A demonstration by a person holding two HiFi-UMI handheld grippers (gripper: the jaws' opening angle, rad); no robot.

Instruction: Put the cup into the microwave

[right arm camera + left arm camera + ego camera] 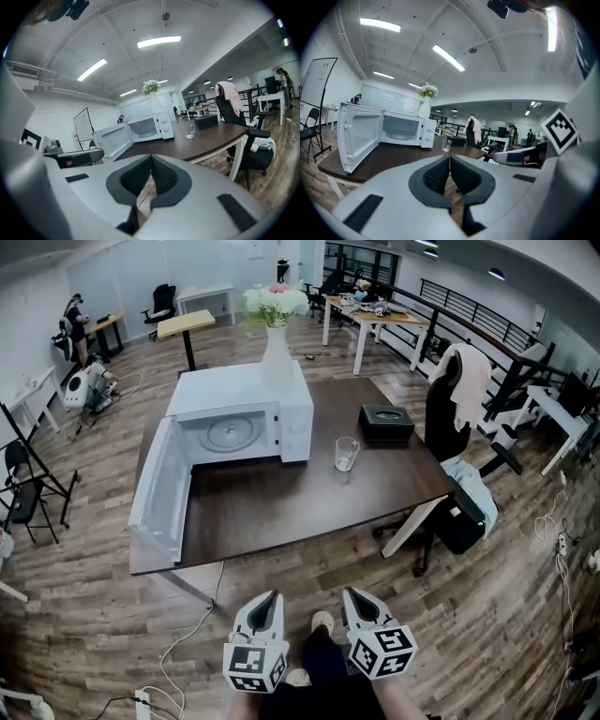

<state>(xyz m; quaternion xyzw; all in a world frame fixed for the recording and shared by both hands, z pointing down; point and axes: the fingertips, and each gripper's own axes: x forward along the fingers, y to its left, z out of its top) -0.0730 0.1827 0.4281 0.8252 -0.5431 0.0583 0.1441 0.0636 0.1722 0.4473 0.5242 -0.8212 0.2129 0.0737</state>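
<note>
Approach seems to be the step in hand: neither claw has reached the counter (281,507), and the cup (346,454) stands untouched. The left claw (273,595) and the right claw (348,594) hang side by side over the floor, short of the counter's near edge. Each has its pads pressed together with nothing between them, as its own view shows.

The cup is a clear glass one with a handle. It stands upright on the counter, just right of the microwave (246,413) and apart from it. The microwave door (159,488) is swung fully open to the left, and the turntable inside is bare, so the cavity looks ready.

The next move probably calls for bringing one claw over the counter to the cup and spreading its jaws to take the wall or handle. The right claw is the nearer of the two. The cup must then be carried left, round the front corner, into the opening.

The counter is dark brown wood on white legs. A black box (386,423) sits behind the cup, and a white vase (276,357) of flowers stands on the microwave. Around it are plank flooring, desks, and a chair (448,404) draped with a pale garment.
</note>
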